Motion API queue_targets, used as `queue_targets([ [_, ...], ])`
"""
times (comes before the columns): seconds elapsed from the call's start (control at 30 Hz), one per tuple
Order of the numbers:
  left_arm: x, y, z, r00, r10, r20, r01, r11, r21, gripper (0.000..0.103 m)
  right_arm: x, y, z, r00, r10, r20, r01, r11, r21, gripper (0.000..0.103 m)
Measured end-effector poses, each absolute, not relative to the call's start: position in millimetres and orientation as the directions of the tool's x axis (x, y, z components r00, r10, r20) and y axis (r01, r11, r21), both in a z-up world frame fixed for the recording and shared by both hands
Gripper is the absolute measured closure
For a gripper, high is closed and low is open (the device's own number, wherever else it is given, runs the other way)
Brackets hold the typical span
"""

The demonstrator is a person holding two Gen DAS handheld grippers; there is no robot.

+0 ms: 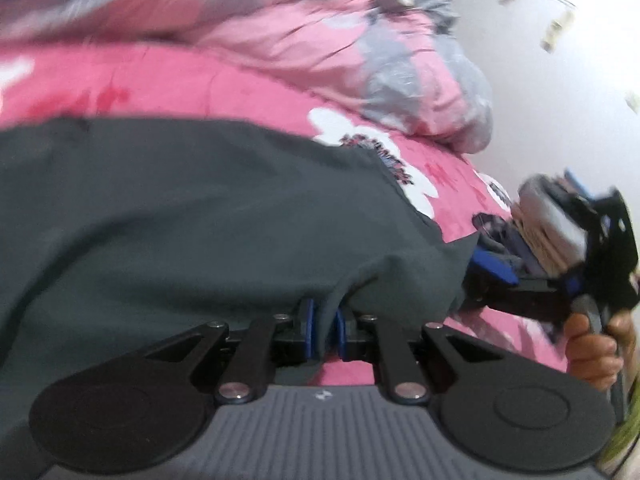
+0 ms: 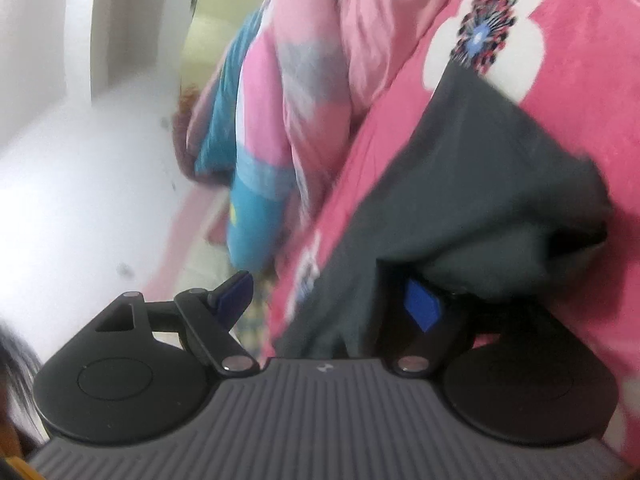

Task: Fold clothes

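Dark grey fabric of a garment (image 1: 192, 216) lies spread across a bed covered by a pink bedsheet (image 1: 248, 96) printed with white flowers. The left gripper (image 1: 324, 334) has its jaws pressed together on a bunched fold at the garment's near edge, the cloth rising between the blue pads (image 1: 307, 330). From that pinch the fabric fans out over the sheet, with one edge running toward a white flower print (image 1: 352, 128).

In the left wrist view the right gripper (image 1: 492, 270) sits just beside the same edge of the garment, gripped by a hand (image 1: 592, 354) low at the right. The right wrist view shows its jaws spread wide: one blue pad (image 2: 236, 294) stands clear in the air, while the other pad (image 2: 424, 306) is tucked under a loose corner of the garment (image 2: 460, 184), which drapes over that finger. Nothing is clamped between them.

Behind the garment a rumpled pink and grey quilt (image 1: 320, 40) is heaped on the bed, with a teal cloth (image 2: 248, 216) beside it and a white wall (image 1: 560, 100) beyond. Both views are blurred.
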State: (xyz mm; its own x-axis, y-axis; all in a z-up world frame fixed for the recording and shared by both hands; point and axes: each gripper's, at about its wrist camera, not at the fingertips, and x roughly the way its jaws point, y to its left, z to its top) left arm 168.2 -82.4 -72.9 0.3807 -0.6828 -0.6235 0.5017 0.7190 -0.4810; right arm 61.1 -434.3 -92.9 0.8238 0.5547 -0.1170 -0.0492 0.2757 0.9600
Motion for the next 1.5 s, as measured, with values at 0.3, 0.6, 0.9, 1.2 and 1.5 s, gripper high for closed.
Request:
queue_targets([
  [0.3,174,-77,-80,0.353,-0.702,-0.619,0.45,0.707,-0.546,0.089,29,-436,-104,0.81,0.581,-0.078,-0.036,0.183,0.983,0.021],
  [0.6,147,-78,-54,0.514,-0.626,-0.586,0.516,0.772,-0.372,0.049,55,-386,-117,0.712,0.676,-0.189,0.044,0.226,0.973,0.036],
  [0.9,62,-94,-23,0.687,-0.567,-0.454,0.656,0.754,0.05,0.047,61,-375,-116,0.69,0.71,-0.136,0.046,0.145,0.988,0.08],
  [1.2,26,-145,-47,0.767,-0.506,-0.394,0.638,0.667,0.385,0.045,59,-375,-119,0.689,0.725,-0.005,0.073,-0.062,0.995,0.084],
  [1.5,21,-170,-58,0.784,-0.509,-0.356,0.617,0.569,0.544,0.091,61,-382,-119,0.692,0.722,-0.005,0.083,-0.073,0.994,0.081],
])
